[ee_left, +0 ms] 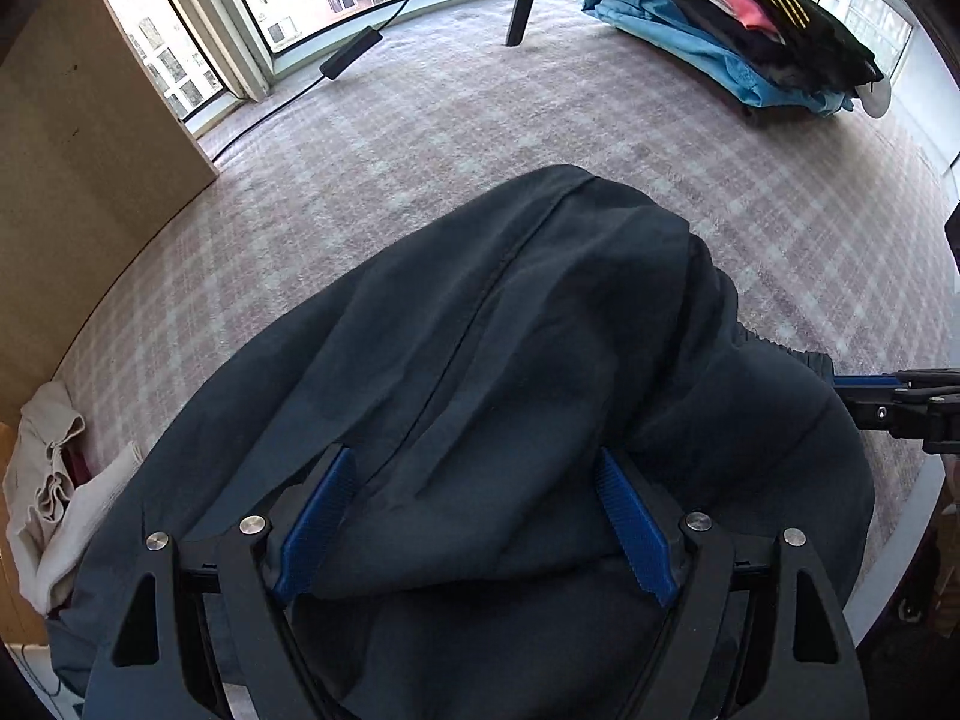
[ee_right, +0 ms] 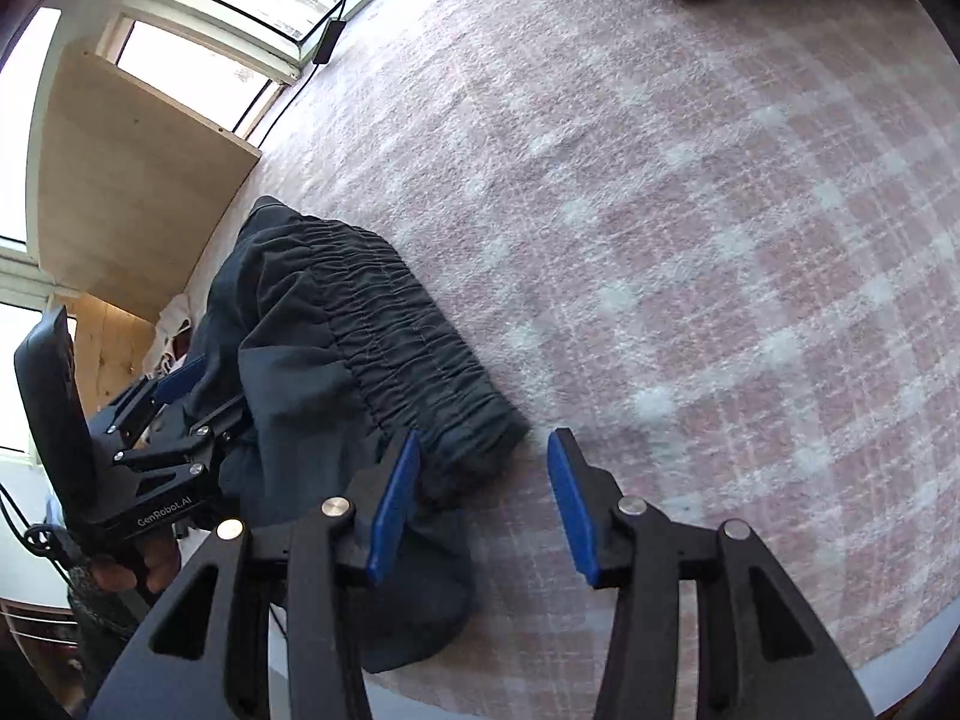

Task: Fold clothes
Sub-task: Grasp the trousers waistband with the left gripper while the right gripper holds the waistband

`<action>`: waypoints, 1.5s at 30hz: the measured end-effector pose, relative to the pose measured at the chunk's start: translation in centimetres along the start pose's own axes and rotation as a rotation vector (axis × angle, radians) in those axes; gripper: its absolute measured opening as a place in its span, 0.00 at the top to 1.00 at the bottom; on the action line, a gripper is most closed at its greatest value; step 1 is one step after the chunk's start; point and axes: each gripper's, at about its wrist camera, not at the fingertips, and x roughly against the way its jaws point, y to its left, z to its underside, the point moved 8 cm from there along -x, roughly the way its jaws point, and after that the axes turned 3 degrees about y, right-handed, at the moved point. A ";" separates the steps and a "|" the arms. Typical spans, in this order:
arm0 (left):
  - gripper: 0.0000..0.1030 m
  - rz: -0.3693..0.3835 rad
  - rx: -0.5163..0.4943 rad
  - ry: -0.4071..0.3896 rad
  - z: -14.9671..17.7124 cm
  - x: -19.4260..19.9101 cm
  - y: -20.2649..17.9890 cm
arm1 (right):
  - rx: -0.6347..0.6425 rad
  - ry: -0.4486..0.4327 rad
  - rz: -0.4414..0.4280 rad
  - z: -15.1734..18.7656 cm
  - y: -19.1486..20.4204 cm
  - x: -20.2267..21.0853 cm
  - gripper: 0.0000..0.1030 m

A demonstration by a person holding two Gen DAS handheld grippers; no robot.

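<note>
On the checked cloth: dark trousers (ee_right: 336,360) lie bunched on the pink-and-white plaid surface (ee_right: 690,210), a bed by the look of it, though the fisheye leaves that unsure
Long axis: the gathered elastic waistband (ee_right: 414,354) runs from the far left down toward the right claw, ending just beside its left pad
Right claw (ee_right: 483,498): spread, with bare plaid between the pads; the waistband end lies just off to its left, so this hand is nearer that end
Left claw (ee_left: 474,516): spread wide, astride a loose hump of the trousers (ee_left: 480,324), pads apparently not pinching
Fabric: thin, matte, dark navy weave, creased, with a long seam; waistband tightly ruched
Farther out: stacked clothes (ee_left: 720,18) in blue, black and pink; pale garments (ee_left: 54,480) at the left edge
</note>
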 end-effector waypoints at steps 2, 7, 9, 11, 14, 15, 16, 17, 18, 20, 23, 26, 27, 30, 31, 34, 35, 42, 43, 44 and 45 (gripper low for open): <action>0.22 -0.003 0.013 -0.024 -0.2 0.5 0.9 | -0.002 -0.003 -0.015 0.2 0.7 0.0 0.57; 0.22 0.008 0.021 -0.056 -0.4 1.5 2.2 | 0.033 -0.021 0.062 -0.7 1.5 -1.3 0.55; 0.22 0.005 0.015 -0.070 -0.5 2.1 2.9 | 0.090 -0.066 0.085 -1.5 2.7 -1.4 0.80; 0.22 0.004 0.009 -0.087 -0.8 2.8 3.6 | 0.096 -0.113 0.063 -2.0 3.3 -0.4 0.87; 0.22 -0.013 0.008 -0.124 -1.7 4.4 5.2 | 0.129 -0.255 0.066 -3.1 4.0 3.8 0.90; 0.22 -0.015 0.005 -0.138 -2.1 4.8 6.0 | 0.140 -0.299 0.067 -3.6 4.1 5.8 0.90; 0.22 -0.021 0.001 -0.148 -2.4 5.3 6.6 | 0.151 -0.342 0.069 -4.0 4.1 7.9 0.90; 0.22 -0.034 0.002 -0.157 -2.7 5.7 7.2 | 0.145 -0.354 0.067 -4.0 3.6 9.7 0.90; 0.22 -0.042 0.002 -0.165 -3.0 6.0 7.7 | 0.140 -0.366 0.066 -3.9 3.1 11.5 0.91; 0.22 -0.038 0.000 -0.167 -3.6 6.2 8.1 | 0.174 -0.406 0.130 -2.8 2.1 14.4 0.91; 0.22 -0.013 -0.011 -0.159 -4.6 6.2 8.1 | 0.226 -0.447 0.241 -0.3 0.3 18.1 0.91; 0.22 0.071 -0.072 -0.114 -5.4 4.6 5.3 | 0.213 -0.298 0.256 4.0 -2.5 16.3 0.91; 0.22 0.086 -0.107 -0.100 -5.5 3.9 4.0 | 0.216 -0.246 0.286 5.6 -3.6 15.4 0.91; 0.21 0.097 -0.204 -0.040 -5.4 1.3 0.5 | 0.142 -0.175 0.314 8.3 -6.6 13.7 0.91; 0.21 0.075 -0.216 -0.038 -5.5 0.8 0.2 | 0.117 -0.152 0.322 9.2 -7.6 13.2 0.91; 0.22 0.062 -0.223 -0.014 -5.5 -0.2 0.0 | 0.084 -0.140 0.348 10.6 -9.1 13.1 0.91; 0.22 0.072 -0.221 0.005 -5.2 -0.2 0.0 | 0.088 -0.146 0.352 10.7 -9.0 13.3 0.91; 0.22 0.124 -0.346 0.058 -3.1 -0.8 -3.5 | 0.111 -0.165 0.376 10.2 -8.9 13.3 0.91; 0.22 0.124 -0.341 0.066 -3.1 -1.1 -3.8 | 0.112 -0.164 0.375 10.1 -8.8 13.2 0.91; 0.22 0.132 -0.338 0.073 -3.1 -1.2 -4.0 | 0.117 -0.163 0.381 10.0 -8.8 13.1 0.91; 0.22 0.139 -0.335 0.080 -3.1 -1.4 -4.2 | 0.121 -0.163 0.386 10.0 -8.9 13.0 0.91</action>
